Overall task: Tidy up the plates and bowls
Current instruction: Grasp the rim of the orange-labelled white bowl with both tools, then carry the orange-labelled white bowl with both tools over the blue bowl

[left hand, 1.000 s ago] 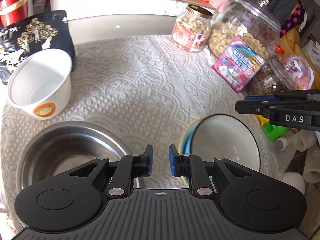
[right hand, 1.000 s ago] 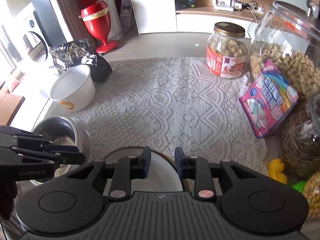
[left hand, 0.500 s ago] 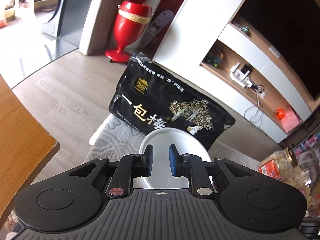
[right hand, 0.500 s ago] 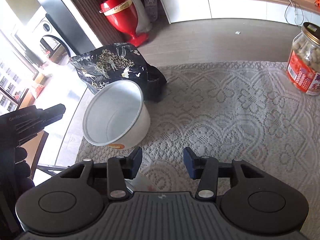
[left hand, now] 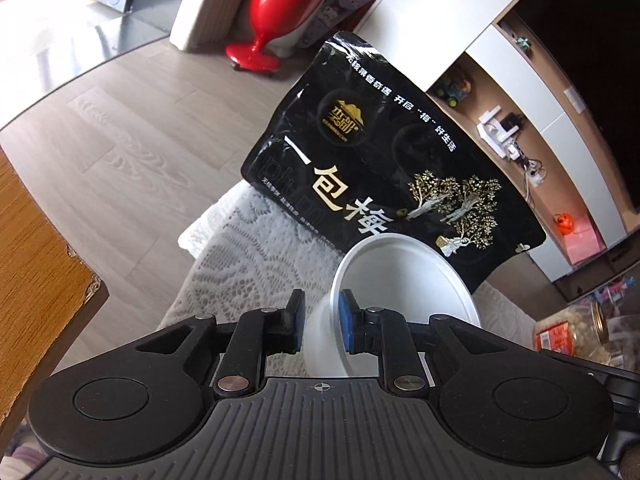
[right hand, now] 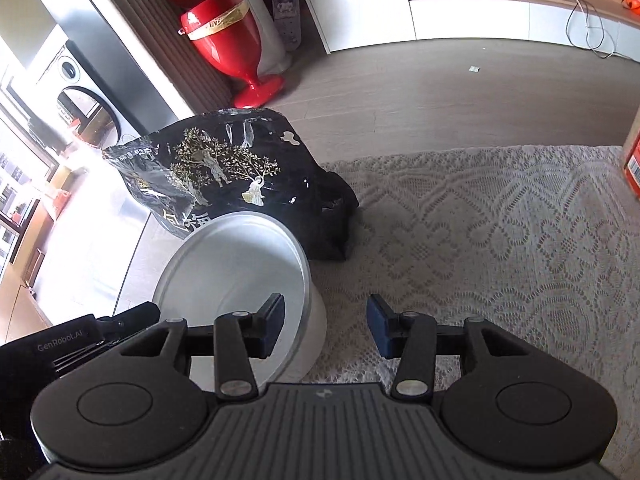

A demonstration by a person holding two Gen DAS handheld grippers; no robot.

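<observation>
White lace tablecloth point(right hand: 500, 240): your left gripper point(left hand: 321, 322) straddles the white plastic bowl's point(left hand: 404, 276) rim, jaws narrowly apart — pinch squarely; right gripper point(right hand: 325, 330) gapes wide, empty.

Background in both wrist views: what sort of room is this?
Likely a home living or dining room: a lace tablecloth on the table, a wall media shelf with cables and toys, and a washing machine.

White deep bowl point(right hand: 236, 264), upright, empty, on lace cloth, against a black bag.
</observation>
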